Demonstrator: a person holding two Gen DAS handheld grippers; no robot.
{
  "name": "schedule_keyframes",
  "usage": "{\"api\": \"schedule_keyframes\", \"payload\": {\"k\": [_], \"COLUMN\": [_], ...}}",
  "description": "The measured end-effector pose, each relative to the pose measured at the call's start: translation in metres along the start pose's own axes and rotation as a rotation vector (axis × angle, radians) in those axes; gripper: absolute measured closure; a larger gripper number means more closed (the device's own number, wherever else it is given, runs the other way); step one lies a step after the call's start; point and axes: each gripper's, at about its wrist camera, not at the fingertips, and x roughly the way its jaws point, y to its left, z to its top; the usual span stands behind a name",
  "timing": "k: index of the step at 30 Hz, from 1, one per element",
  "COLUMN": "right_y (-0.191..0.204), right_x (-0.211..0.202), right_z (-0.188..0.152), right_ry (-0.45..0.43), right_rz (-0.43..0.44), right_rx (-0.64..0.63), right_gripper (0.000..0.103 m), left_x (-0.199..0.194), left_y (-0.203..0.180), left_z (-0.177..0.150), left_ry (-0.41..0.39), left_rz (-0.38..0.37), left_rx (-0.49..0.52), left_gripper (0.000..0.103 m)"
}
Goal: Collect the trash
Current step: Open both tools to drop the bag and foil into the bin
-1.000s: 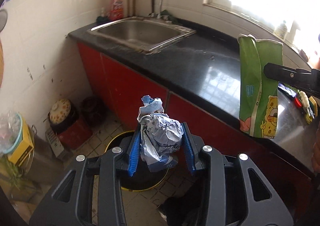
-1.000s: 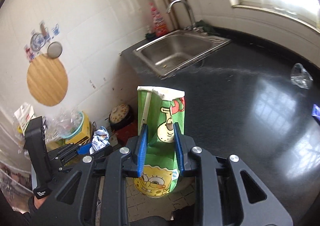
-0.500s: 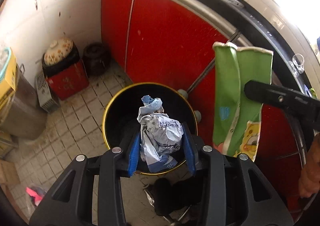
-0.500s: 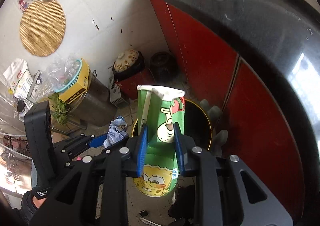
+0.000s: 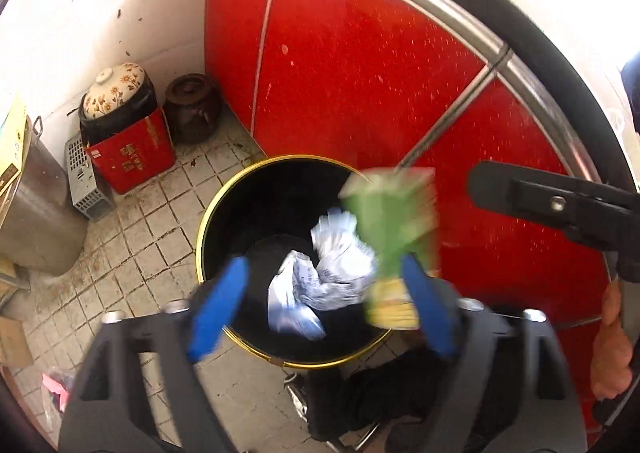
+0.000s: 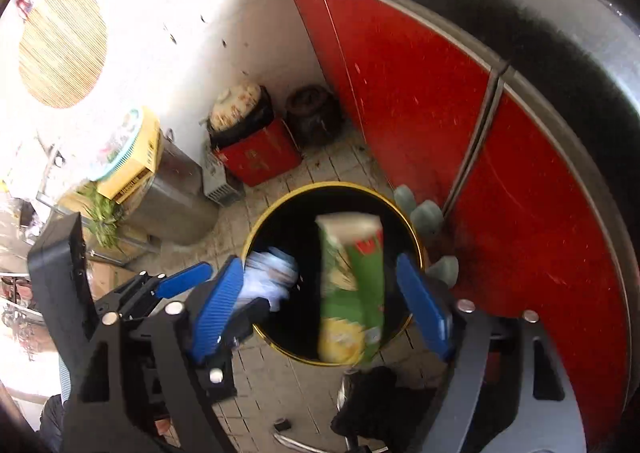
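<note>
Over the black bin (image 5: 208,229), both claws opening, green cartoon carton (image 6: 352,293) and crumpled wrapper (image 5: 340,265) loose, print unreadable

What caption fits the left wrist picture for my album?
Left gripper opening, crumpled paper and green carton dropping into the black bin.

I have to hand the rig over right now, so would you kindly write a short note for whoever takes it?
Left gripper: jaws opening, nothing pressed between the pads; the crumpled paper is loose over the black bin.
Right gripper: jaws opening, pads clear of the green carton, which is blurred above the bin mouth.
Done: both pieces brought over the bin and let go.
Left: check that both land inside, then look for more trash; none shows here.
</note>
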Motion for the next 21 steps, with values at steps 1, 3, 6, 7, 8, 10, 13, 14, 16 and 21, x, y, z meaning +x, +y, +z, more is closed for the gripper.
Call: {"api": "schedule_keyframes", "payload": {"k": [1,3,6,7,8,10,13,14,16,21], "right_y": [0.000,-0.002,-0.002,-0.003,-0.004,-0.007,-0.014,-0.017,-0.027,-0.079], "right_x": [-0.003,-0.011,-0.025,-0.030,-0.038,-0.057,-0.096,-0.113,-0.148,-0.261], "right_z": [0.000,-0.001,-0.004,-0.004,-0.007,-0.012,-0.023,-0.027,-0.038,-0.093], "right_ry": [0.001,-0.010,-0.035,-0.048,-0.060,-0.093,-0.153,-0.179,-0.230,-0.388], "right_rz": [-0.001,0.005,0.015,0.021,0.023,0.012,0.004,-0.017,-0.038,-0.159], "right_rx": [0.000,0.005,0.014,0.020,0.025,0.029,0.032,0.032,0.040,0.157], "right_gripper": [0.026,0.026,0.026,0.025,0.025,0.024,0.024,0.023,0.023,0.023], "left_x": [-0.002,-0.004,-0.010,-0.013,-0.016,-0.026,-0.046,-0.053,-0.072,-0.111], "left_y": [0.000,0.001,0.000,-0.002,-0.004,-0.011,-0.030,-0.038,-0.060,-0.143], "left_z": [0.000,0.002,0.002,0.002,0.002,0.002,0.003,0.003,0.004,0.008], "left_ry": [-0.005,0.003,-0.004,-0.006,-0.011,-0.023,-0.055,-0.068,-0.096,-0.155], "left_rz": [0.001,0.000,0.006,0.014,0.016,0.018,0.031,0.033,0.031,-0.044], "left_rx": [-0.002,-0.001,0.013,0.019,0.023,0.044,0.103,0.125,0.187,0.370], "left_gripper": [0.020,0.020,0.020,0.020,0.020,0.019,0.018,0.018,0.018,0.018]}}
